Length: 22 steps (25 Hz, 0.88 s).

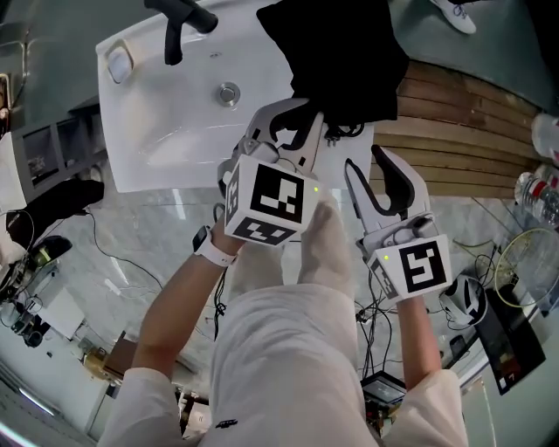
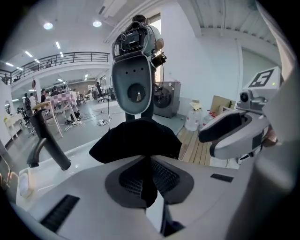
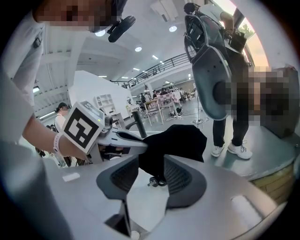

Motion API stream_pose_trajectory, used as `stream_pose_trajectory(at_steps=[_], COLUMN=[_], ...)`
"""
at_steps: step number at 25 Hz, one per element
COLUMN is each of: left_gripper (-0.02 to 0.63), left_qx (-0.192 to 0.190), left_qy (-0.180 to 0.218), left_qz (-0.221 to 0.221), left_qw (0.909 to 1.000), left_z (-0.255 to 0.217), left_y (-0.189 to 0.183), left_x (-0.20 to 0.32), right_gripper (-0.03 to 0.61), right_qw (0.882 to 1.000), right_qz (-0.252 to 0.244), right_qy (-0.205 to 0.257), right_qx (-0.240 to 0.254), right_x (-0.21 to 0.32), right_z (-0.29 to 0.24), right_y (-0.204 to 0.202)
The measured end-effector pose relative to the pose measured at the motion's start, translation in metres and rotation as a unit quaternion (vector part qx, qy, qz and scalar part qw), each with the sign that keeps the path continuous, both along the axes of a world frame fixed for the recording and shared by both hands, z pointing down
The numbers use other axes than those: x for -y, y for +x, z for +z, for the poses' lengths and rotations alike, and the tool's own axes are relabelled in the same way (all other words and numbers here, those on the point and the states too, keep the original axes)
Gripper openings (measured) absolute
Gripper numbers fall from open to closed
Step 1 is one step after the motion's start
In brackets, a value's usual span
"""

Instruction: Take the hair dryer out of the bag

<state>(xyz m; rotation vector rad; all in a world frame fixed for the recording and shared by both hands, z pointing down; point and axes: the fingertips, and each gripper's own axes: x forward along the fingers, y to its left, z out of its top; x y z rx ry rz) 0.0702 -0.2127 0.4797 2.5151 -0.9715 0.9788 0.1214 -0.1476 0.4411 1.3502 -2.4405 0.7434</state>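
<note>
Opening stage, by the look of things, with nothing yet lifted out. Black bag (image 1: 336,52) slumped at the far side of the white bench (image 1: 157,140), right of the dark tap (image 1: 179,22). No sign of the hair dryer in any view; presumably inside the bag, hidden under the cloth. Left hand-held gripper (image 1: 301,113): pressed together on a fold of the bag's near edge, dark cloth caught between the pads. Right hand-held gripper (image 1: 365,161): spread, just beside the left, with a hanging flap of the bag and a small cord toggle (image 3: 152,180) showing between the jaws but not pinched. Calls next, probably, for closing the right on that flap opposite the left's hold, then drawing the two apart to widen the mouth. Only then worth reaching in for the dryer's handle or barrel.
</note>
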Motion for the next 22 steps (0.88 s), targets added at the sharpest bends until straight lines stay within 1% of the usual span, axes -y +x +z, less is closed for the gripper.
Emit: stream_pose_trajectory(at_steps=[3,11,14,18,22], left_gripper=[0.024,0.021,0.021,0.02,0.02], left_qx=[-0.021,-0.063,-0.071,-0.06,-0.024], left_qy=[-0.01,-0.012,-0.011,0.003,0.024], left_qz=[-0.003,-0.014,-0.013,-0.005,0.011], left_qw=[0.9997,0.9979,0.9974,0.9982,0.9994], left_z=[-0.003,-0.025,-0.031,-0.031,-0.03], left_y=[0.003,0.013,0.017,0.02,0.018], left_x=[0.01,0.034,0.042,0.051,0.057], right_gripper=[0.17,0.212,0.224,0.225,0.225], right_qw=[1.0,1.0,1.0,1.0,0.999], right_qz=[-0.005,-0.02,-0.011,0.003,0.01], right_qy=[-0.003,-0.009,-0.014,-0.024,-0.029], right_qx=[-0.002,-0.006,-0.009,-0.019,-0.029], right_x=[0.005,0.024,0.033,0.047,0.06], right_z=[0.009,0.027,0.035,0.048,0.058], right_y=[-0.003,-0.011,-0.01,-0.004,-0.001])
